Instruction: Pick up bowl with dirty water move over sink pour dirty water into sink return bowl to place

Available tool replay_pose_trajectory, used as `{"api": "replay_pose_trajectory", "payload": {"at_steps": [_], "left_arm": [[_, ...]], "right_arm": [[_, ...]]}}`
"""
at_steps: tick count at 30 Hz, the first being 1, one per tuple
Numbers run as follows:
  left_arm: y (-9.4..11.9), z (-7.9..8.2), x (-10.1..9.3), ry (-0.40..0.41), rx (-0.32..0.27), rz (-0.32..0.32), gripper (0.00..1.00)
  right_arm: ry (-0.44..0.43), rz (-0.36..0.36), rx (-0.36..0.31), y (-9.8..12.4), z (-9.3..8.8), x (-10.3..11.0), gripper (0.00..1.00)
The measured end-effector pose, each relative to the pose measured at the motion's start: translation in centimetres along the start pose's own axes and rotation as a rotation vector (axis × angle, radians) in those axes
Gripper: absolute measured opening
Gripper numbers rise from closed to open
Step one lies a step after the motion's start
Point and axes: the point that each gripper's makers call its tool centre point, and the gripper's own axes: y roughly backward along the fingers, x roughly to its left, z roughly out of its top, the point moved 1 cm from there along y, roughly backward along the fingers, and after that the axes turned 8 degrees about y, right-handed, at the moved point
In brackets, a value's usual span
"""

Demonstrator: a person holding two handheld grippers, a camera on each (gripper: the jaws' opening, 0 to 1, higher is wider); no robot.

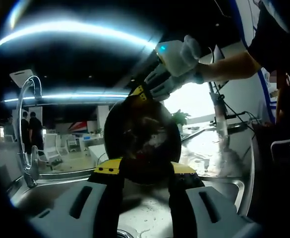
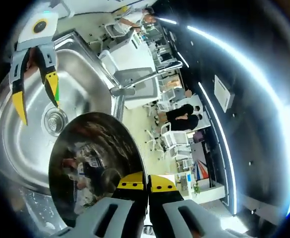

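Note:
A shiny dark metal bowl hangs tipped on edge above the steel sink. My right gripper is shut on the rim of the bowl, its yellow tips pressed together. From the left gripper view, the right gripper comes in from the upper right and pinches the bowl's top edge. My left gripper stands open just below the bowl, jaws spread wide. The right gripper view has the left gripper over the sink, apart from the bowl. I cannot make out any water in the bowl.
A curved faucet rises at the sink's left side, and the drain lies below the bowl. A wet steel counter runs to the right. A gloved hand holds the right gripper. People and chairs stand beyond.

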Motion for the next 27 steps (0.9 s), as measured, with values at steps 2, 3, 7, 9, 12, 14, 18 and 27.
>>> {"api": "replay_pose_trajectory", "payload": {"at_steps": [2,3,7,9,12,14,18,27], "left_arm": [[0.0,0.0,0.0,0.0,-0.001,0.001,0.34],[0.0,0.1,0.0,0.0,-0.004,0.002,0.34],[0.0,0.1,0.1,0.002,-0.007,0.004,0.34],[0.0,0.1,0.1,0.006,-0.006,0.006,0.34],[0.0,0.0,0.5,0.013,-0.001,0.024,0.34],[0.1,0.2,0.7,0.019,-0.01,0.036,0.34],[0.1,0.4,1.0,0.019,-0.022,0.049,0.34],[0.1,0.3,0.8,0.009,-0.016,0.044,0.34]], "right_arm": [[-0.024,0.004,0.007,0.1,-0.3,-0.2,0.0],[-0.031,0.003,0.01,0.2,-0.5,-0.3,0.0],[-0.051,-0.003,0.024,0.6,-1.2,-0.7,0.0],[-0.045,-0.001,0.027,0.7,-1.3,-0.7,0.0],[-0.076,0.014,0.037,0.9,-1.6,-0.5,0.0],[-0.1,0.015,0.043,1.1,-1.8,-0.5,0.0],[-0.125,0.016,0.051,1.5,-2.3,-0.7,0.0],[-0.206,0.045,0.123,2.1,-4.9,-0.5,0.0]]}}
